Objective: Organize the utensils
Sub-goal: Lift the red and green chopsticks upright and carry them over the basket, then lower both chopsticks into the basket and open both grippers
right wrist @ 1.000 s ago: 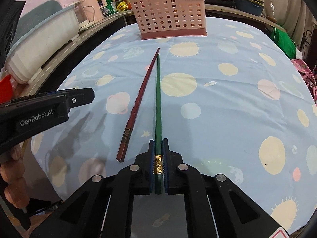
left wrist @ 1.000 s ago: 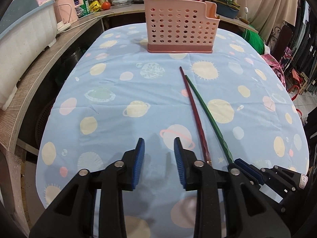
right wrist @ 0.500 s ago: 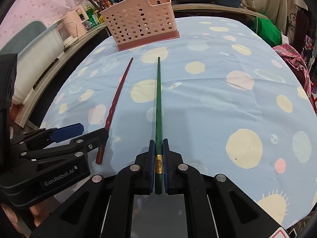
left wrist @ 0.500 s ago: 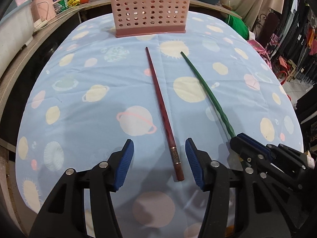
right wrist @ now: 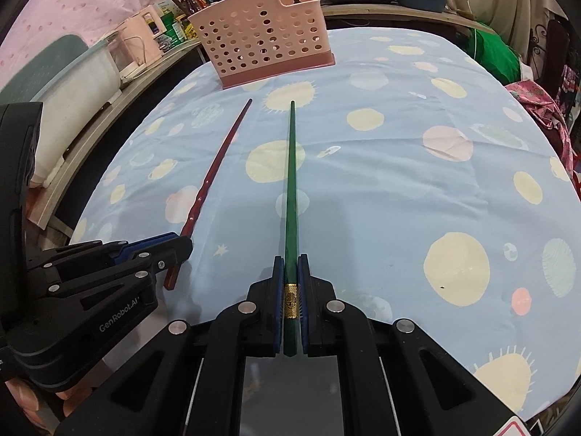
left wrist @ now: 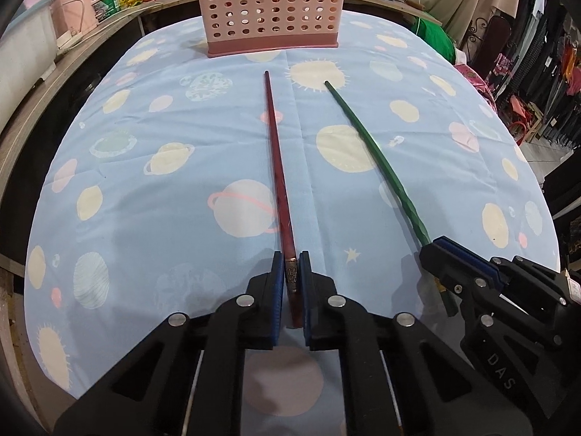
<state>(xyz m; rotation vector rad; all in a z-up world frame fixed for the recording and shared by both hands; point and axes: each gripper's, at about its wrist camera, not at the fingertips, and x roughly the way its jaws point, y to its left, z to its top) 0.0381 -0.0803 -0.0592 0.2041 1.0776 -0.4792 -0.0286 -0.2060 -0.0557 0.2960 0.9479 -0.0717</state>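
My left gripper (left wrist: 291,265) is shut on the thick end of a dark red chopstick (left wrist: 276,152) that points at a pink perforated utensil basket (left wrist: 270,3) at the table's far end. My right gripper (right wrist: 290,265) is shut on the gold-banded end of a green chopstick (right wrist: 291,174). In the left wrist view the green chopstick (left wrist: 374,152) runs to the right gripper (left wrist: 441,250) at the lower right. In the right wrist view the red chopstick (right wrist: 218,167), the left gripper (right wrist: 174,245) and the basket (right wrist: 265,47) show to the left and ahead.
The table wears a light blue cloth with planets and suns (left wrist: 145,200). A wooden counter (left wrist: 58,69) with a white tub (right wrist: 72,83), bottles and appliances curves along the left and back. A green bundle (right wrist: 495,54) lies beyond the far right edge.
My left gripper moved forward over the red chopstick's thick end and closed on it. My right gripper kept its hold on the green chopstick, whose tip has swung away from the red one.
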